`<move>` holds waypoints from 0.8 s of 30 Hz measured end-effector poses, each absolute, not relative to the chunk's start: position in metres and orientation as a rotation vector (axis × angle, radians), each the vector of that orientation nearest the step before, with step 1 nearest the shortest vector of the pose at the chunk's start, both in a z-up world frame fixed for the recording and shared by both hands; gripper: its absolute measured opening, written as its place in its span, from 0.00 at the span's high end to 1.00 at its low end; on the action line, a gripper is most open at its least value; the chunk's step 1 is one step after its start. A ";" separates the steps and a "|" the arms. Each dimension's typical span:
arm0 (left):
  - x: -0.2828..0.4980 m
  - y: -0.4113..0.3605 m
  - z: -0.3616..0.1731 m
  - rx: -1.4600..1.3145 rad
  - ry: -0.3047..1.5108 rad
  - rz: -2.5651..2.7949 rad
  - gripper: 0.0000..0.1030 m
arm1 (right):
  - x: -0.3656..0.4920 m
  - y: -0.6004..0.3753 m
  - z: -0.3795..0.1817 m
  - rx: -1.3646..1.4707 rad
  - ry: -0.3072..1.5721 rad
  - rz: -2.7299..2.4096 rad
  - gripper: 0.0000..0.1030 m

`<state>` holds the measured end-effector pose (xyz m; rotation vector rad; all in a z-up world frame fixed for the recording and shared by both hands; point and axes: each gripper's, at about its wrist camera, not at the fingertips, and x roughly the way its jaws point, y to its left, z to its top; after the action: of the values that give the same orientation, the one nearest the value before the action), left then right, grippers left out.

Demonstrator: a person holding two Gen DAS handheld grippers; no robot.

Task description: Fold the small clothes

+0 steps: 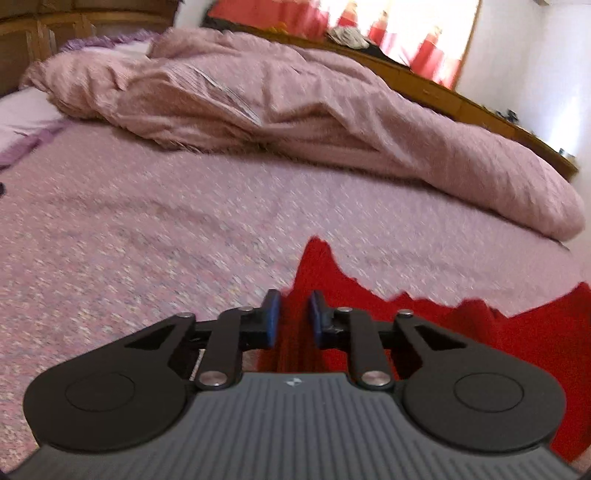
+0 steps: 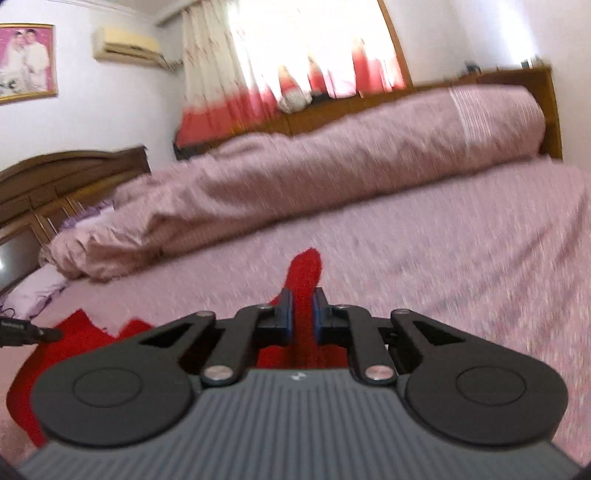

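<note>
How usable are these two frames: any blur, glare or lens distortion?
Left wrist: bedspread streaked with motion blur, window blown out, fisheye bending at the edges. Right wrist: blur heavier on the quilt, window overexposed; gripper bodies stay sharp in both.

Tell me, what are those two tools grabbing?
Both hold the red knitted garment: the left tool pinches a raised edge peak, and the right tool pinches another edge peak.

A rumpled pink quilt lies along a pink speckled bedspread, beneath red-hemmed curtains and a wall-mounted air conditioner.
</note>
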<state>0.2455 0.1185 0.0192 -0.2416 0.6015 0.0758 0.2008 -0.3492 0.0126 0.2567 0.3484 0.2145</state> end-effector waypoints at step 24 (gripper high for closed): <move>0.321 0.106 0.005 -0.181 0.758 -0.057 0.17 | 0.240 -0.350 -0.033 0.296 0.523 0.108 0.85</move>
<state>0.3210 0.1061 0.0046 -0.1809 0.7583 -0.0567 0.2399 -0.3501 -0.0327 0.2959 0.5233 0.1078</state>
